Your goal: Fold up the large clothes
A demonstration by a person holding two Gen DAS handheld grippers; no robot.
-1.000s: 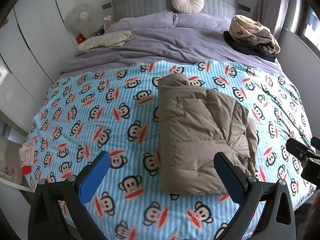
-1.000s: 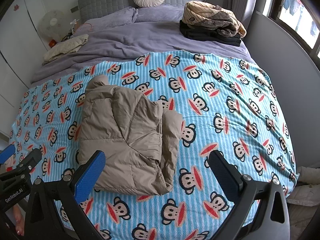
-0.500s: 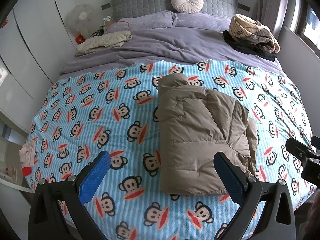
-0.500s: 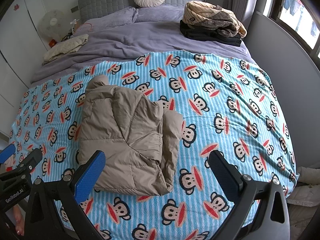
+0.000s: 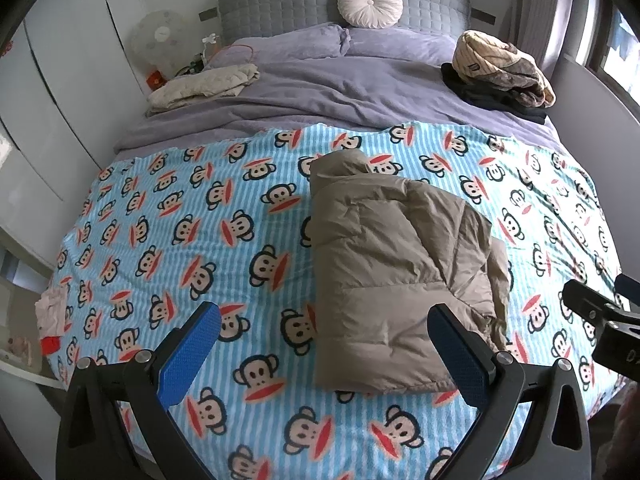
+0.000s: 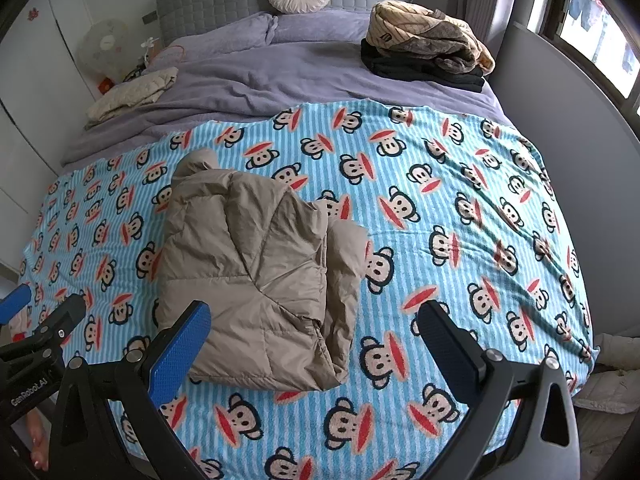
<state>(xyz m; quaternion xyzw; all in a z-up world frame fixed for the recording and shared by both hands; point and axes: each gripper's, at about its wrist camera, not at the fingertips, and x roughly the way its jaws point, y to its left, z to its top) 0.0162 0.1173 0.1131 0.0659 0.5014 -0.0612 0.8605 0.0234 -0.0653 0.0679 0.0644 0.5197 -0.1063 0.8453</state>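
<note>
A beige puffer jacket (image 5: 396, 272) lies folded into a thick bundle on the blue monkey-print blanket (image 5: 192, 216); it also shows in the right wrist view (image 6: 256, 264). My left gripper (image 5: 324, 324) is open and empty, held above the near end of the bed, its right pad over the jacket's near edge. My right gripper (image 6: 314, 324) is open and empty, held above the jacket's near right corner. The right gripper's body shows at the right edge of the left wrist view (image 5: 600, 320).
A grey duvet (image 5: 340, 92) covers the far half of the bed. A cream folded garment (image 5: 204, 86) lies far left, a pile of clothes (image 5: 500, 68) far right. A round cushion (image 5: 370, 4) leans on the headboard. A wall (image 6: 560, 128) runs along the right side.
</note>
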